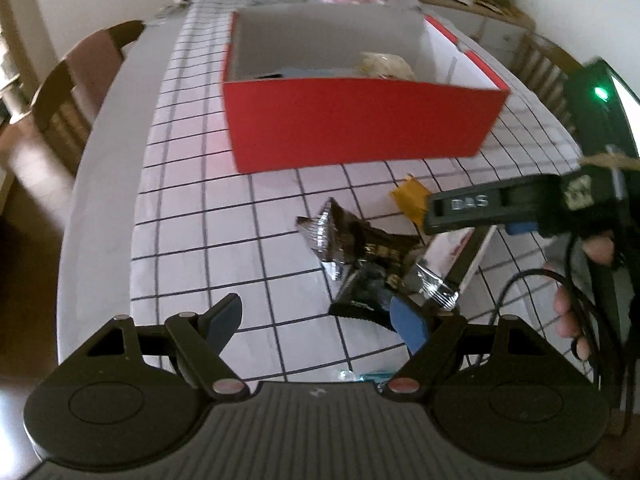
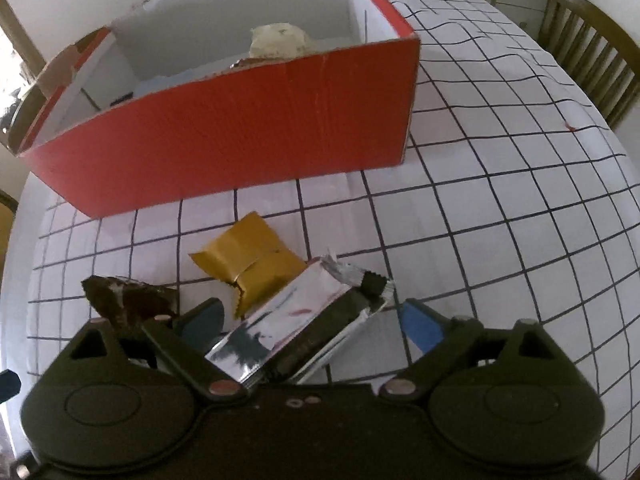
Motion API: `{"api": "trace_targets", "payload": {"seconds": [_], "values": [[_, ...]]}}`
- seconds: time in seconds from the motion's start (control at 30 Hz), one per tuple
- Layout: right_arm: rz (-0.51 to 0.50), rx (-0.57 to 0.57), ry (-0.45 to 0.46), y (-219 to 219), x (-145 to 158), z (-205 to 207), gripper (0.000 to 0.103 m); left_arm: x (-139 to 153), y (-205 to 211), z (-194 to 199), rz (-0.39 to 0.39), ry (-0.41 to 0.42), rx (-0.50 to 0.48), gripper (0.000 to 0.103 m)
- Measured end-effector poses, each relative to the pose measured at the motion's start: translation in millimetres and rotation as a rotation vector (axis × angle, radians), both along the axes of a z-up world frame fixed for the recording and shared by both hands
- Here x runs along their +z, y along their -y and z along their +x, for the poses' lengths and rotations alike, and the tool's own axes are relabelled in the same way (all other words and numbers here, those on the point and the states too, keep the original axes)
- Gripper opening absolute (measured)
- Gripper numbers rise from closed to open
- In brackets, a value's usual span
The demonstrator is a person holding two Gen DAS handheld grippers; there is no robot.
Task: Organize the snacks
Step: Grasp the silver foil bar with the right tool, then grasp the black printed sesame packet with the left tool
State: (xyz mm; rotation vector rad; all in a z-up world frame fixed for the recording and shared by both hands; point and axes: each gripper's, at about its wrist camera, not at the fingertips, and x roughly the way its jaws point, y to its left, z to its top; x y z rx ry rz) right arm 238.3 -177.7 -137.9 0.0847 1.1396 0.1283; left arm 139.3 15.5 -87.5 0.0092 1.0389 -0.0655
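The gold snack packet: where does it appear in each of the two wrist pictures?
Left wrist: gold packet lies right of centre, partly hidden behind the right gripper.
Right wrist: it lies at centre, just ahead of the open fingers.
Shared landmark: the red box, directly beyond it in both.

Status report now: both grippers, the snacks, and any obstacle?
Left gripper open, low beside black snack packet. Right gripper open around silver packet. Gold packet on cloth; red box beyond, path clear.
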Motion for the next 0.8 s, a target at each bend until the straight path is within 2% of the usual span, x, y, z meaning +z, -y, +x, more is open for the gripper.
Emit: {"api": "trace_targets", "payload": {"seconds": [0.2,0.57,0.8], "values": [[-0.028,0.05,-0.013,-6,-6,-3,0.088,-11,12,13,0.023,-0.034,-0.097,0.081],[-0.044,0.148,-0.006,17,-1,-8,0.064,-27,31,47,-0.001,-0.111,-0.217,0.08],[-0.03,0.152,-0.016,29,3,-11,0.053,-39,41,64,0.017,-0.145,-0.234,0.069]]}}
